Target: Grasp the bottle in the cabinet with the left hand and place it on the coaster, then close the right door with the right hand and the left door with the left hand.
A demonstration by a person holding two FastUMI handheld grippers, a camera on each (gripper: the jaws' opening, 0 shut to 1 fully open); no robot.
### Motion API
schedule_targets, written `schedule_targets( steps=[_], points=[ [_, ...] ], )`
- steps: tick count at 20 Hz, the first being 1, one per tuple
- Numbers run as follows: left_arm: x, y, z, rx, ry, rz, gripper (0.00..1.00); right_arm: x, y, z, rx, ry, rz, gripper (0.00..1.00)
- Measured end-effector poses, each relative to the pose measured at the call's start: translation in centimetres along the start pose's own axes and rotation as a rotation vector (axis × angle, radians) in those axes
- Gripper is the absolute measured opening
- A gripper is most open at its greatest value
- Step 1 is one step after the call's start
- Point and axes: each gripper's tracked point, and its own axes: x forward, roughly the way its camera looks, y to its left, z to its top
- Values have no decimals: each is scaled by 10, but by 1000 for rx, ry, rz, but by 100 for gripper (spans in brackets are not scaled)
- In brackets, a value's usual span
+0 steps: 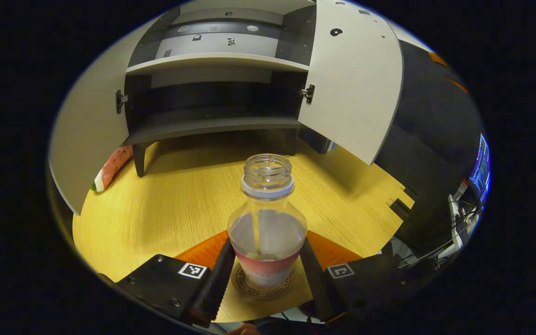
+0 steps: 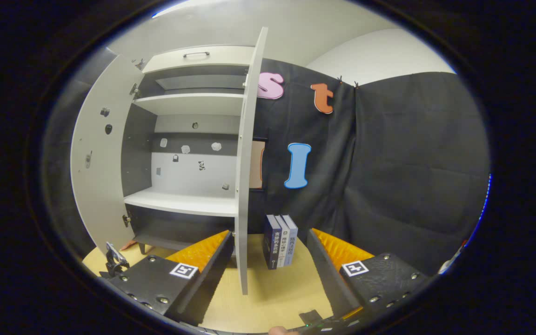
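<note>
since the clear bottle (image 1: 267, 223) stands upright on its coaster (image 1: 261, 284), i hold my left hand-held gripper (image 1: 263, 274) spread around it; right hand-held gripper (image 2: 268, 274) spread, facing the right door (image 2: 248, 163) edge, ready to push.

The bottle (image 1: 267, 228) hides most of the coaster (image 1: 262, 289); tool contact perhaps unclear.

Clear uncapped plastic bottle (image 1: 268, 223) stands between my left fingers, blocking the straight path ahead. Beyond it, bare wooden tabletop (image 1: 179, 195) up to the dark open cabinet (image 1: 212, 107). In the right gripper view, the white right door's (image 2: 245, 177) edge stands between my fingers; upright dark books (image 2: 279, 241) just beside it, maybe touching.
</note>
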Motion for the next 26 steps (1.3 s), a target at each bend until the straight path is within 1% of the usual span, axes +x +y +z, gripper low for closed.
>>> schedule_targets(
  steps=[6, 10, 11, 13, 14, 15, 17, 18, 20, 23, 24, 25, 26],
  points=[
    [-10, -5, -11, 21, 50, -1, 79, -5, 1, -6, 18, 11, 4, 94],
    [-13, -8, -10, 39, 56, 8, 80, -9, -1, -10, 24, 20, 1, 94],
    [-13, -8, -9, 42, 58, 11, 80, -10, -1, -11, 24, 21, 0, 99],
    [-14, -10, -7, 50, 58, 14, 80, -12, -3, -12, 25, 22, -4, 99],
    [-15, -11, -6, 56, 58, 14, 82, -13, -3, -14, 26, 23, -5, 99],
    [-16, -11, -5, 63, 59, 15, 80, -14, -3, -15, 27, 26, -5, 99],
    [-18, -13, 0, 71, 50, 15, 80, -12, -4, -16, 28, 30, -6, 94],
    [-19, -15, 2, 73, 46, 13, 80, -13, -4, -17, 29, 30, -6, 94],
    [-23, -17, 10, 81, 35, 13, 80, -12, -3, -17, 30, 31, -7, 99],
    [-29, -20, 24, 98, 10, 12, 80, -11, -3, -17, 35, 34, -5, 99],
    [-31, -22, 29, 104, 0, 11, 80, -10, -2, -18, 37, 34, -5, 97],
    [-34, -22, 34, 110, -9, 14, 80, -10, -2, -18, 39, 34, -4, 99],
    [-36, -22, 39, 113, -18, 17, 80, -11, -1, -18, 41, 35, -3, 99]
  ],
)
